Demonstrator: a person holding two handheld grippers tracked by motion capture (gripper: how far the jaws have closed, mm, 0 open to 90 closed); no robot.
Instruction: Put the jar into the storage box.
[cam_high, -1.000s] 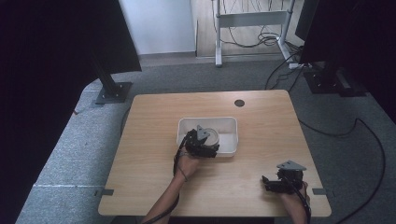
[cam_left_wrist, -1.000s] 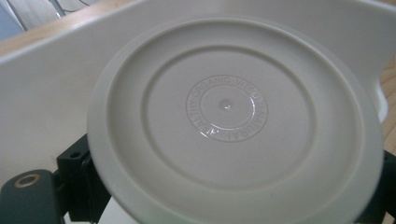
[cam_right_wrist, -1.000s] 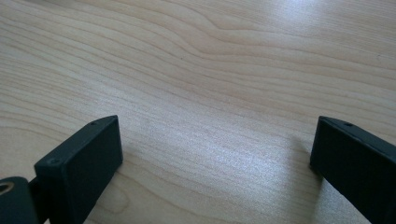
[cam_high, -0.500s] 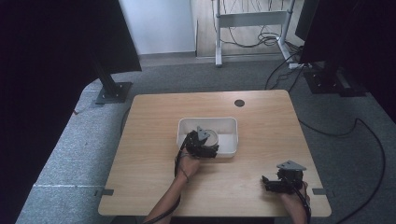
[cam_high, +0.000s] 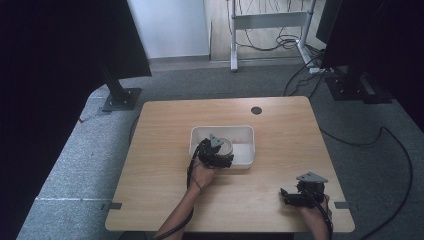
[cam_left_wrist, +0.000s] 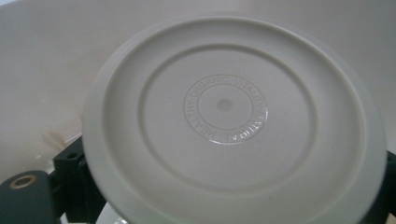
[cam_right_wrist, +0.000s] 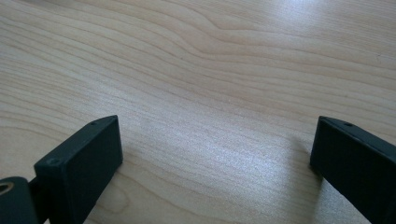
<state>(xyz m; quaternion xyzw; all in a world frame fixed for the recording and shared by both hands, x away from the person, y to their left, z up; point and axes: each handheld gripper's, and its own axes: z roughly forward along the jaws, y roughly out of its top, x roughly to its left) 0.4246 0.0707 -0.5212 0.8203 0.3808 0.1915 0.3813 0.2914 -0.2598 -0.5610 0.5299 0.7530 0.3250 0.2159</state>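
White round ridged plastic lid (cam_left_wrist: 233, 121) clamped in left gripper (cam_high: 216, 152) jaws over white rectangular tub (cam_high: 245, 137), right gripper (cam_high: 295, 197) jaws apart on woodgrain table (cam_right_wrist: 210, 70).

left hand-held gripper (cam_high: 223, 159): black, grey three-cornered plate | right hand-held gripper (cam_high: 286, 197): black blocky jaws, brass screw

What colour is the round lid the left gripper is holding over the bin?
Off-white, with embossed rings and lettering round the middle of the lid; the left gripper view shows it best.
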